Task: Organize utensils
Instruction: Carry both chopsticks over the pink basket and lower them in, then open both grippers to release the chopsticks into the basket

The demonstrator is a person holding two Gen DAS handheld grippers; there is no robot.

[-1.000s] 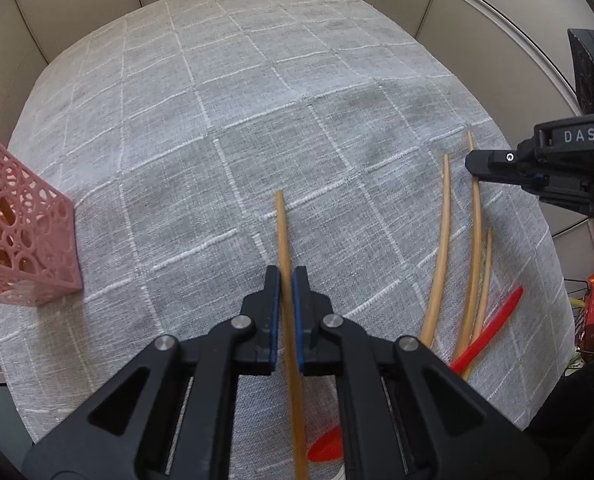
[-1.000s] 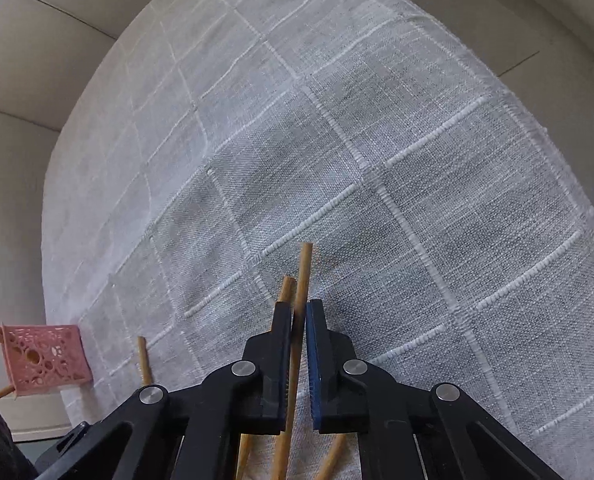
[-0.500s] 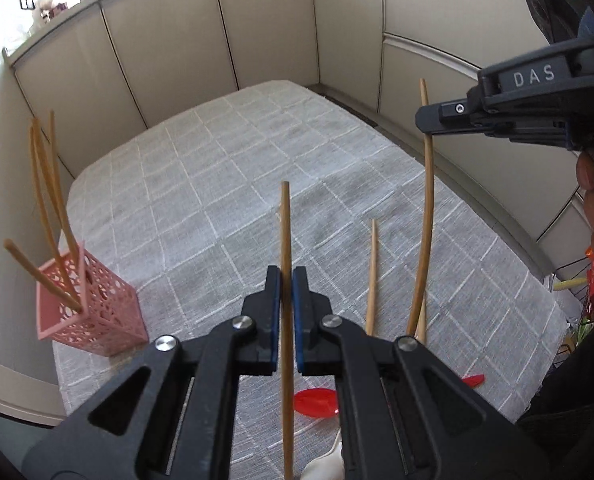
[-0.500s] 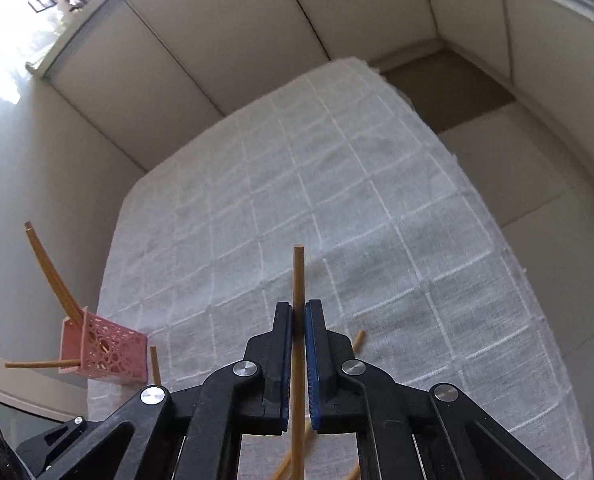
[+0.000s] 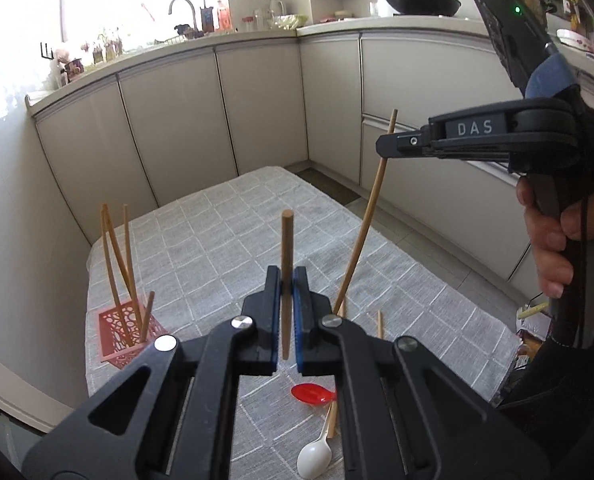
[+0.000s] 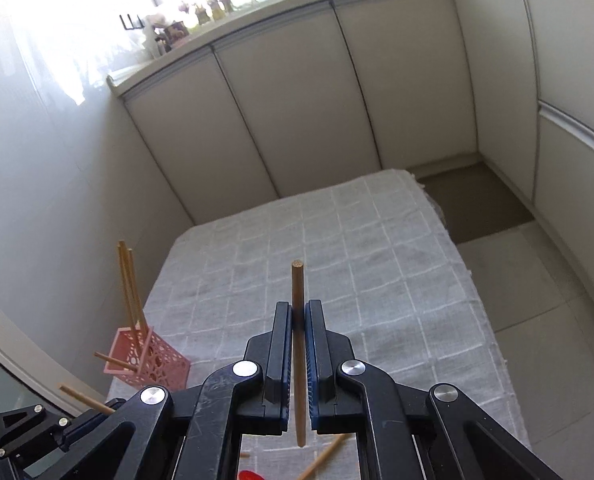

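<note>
One wooden chopstick (image 5: 286, 264) is clamped upright in the left gripper (image 5: 285, 280) at frame centre; a second chopstick (image 6: 298, 344) is clamped in the right gripper (image 6: 297, 316), seen upper right in the left view. The pink holder (image 5: 126, 330), lower left on the grey tablecloth (image 5: 225, 240), is loaded with chopsticks. A red spoon (image 5: 311, 394) and a white spoon (image 5: 314, 456) are noted at bottom centre.
</note>
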